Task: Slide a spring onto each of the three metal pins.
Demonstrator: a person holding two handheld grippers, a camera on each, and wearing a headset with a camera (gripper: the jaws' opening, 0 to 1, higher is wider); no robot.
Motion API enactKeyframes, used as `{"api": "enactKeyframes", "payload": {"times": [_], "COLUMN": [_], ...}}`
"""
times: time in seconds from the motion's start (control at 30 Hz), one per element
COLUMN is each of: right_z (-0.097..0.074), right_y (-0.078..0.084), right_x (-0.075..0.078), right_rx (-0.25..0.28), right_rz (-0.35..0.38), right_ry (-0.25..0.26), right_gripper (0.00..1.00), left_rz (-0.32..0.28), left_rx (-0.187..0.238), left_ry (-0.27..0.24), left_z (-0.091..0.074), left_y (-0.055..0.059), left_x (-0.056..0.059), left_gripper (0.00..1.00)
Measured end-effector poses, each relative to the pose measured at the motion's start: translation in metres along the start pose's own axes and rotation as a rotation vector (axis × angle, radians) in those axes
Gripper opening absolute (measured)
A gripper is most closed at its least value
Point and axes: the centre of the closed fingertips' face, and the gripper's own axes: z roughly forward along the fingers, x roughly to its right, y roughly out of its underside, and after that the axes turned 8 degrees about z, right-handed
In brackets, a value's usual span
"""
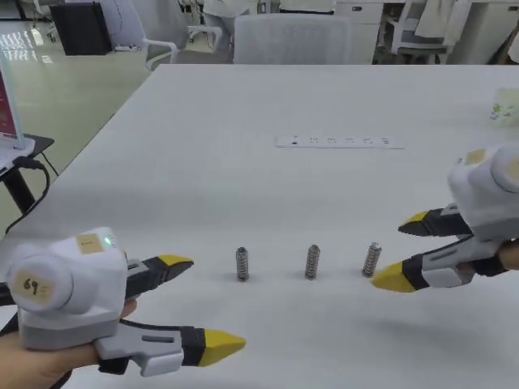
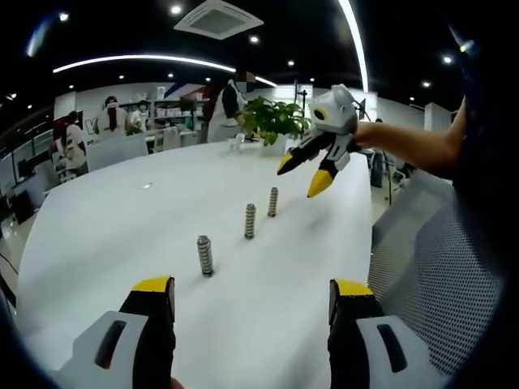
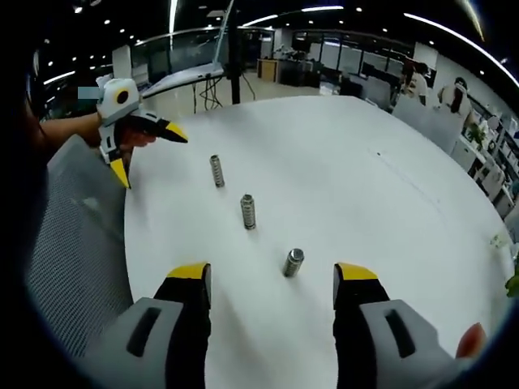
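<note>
Holding the left tool (image 1: 212,302) at the lower left of the head view, jaws spread wide with nothing between them. Holding the right tool (image 1: 390,253) at the right edge, likewise spread and empty, lower yellow tip just beside the right spring (image 1: 371,259). Across the lower centre, on the white bench (image 1: 243,146), a row of three upright coils, evenly spaced: left spring (image 1: 242,264), middle spring (image 1: 312,262), then the right one. Farther up the frame, a power strip (image 1: 339,142) lying flat in the bench.
</note>
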Motion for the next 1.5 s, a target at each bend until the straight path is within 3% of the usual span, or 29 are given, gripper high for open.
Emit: {"api": "enactKeyframes", "payload": {"times": [0.13, 0.27, 0.9, 1.17, 1.5], "right_z": [-0.007, -0.014, -0.028, -0.028, -0.031], "right_y": [0.004, 0.001, 0.022, 0.035, 0.026], "right_x": [-0.003, -0.011, -0.029, -0.031, -0.027], "right_rx": [0.042, 0.125, 0.268, 0.291, 0.332], "right_rz": [0.006, 0.025, 0.079, 0.105, 0.111], "right_ry": [0.008, -0.012, -0.001, 0.019, 0.054], "right_gripper": [0.62, 0.64, 0.70, 0.73, 0.75], "left_rz": [-0.012, -0.023, -0.064, -0.076, -0.086], "left_rx": [0.011, 0.018, 0.047, 0.050, 0.043], "left_ry": [-0.010, -0.017, -0.053, -0.056, -0.057], "left_z": [-0.002, -0.004, -0.014, -0.017, -0.017], "left_y": [-0.001, 0.000, 0.004, 0.008, 0.013], "left_x": [-0.001, -0.001, -0.003, 0.000, 0.003], "left_gripper": [0.74, 0.74, 0.75, 0.75, 0.75]}}
